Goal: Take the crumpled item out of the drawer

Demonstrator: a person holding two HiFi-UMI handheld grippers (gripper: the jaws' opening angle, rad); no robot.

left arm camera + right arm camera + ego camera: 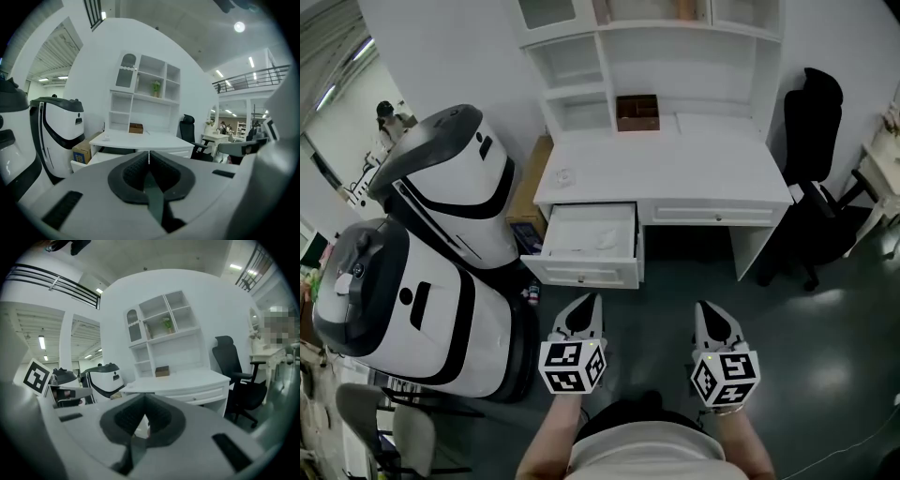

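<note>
two hand-held grippers [592,300] [706,307] abreast, slightly nose-down

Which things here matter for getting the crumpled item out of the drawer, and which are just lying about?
For the job: open drawer; crumpled white item lying in it; left hand-held gripper and right hand-held gripper, both shut, empty.
Just lying about: brown box on the desk; black office chair; cardboard box beside the desk; two white machines.
</note>
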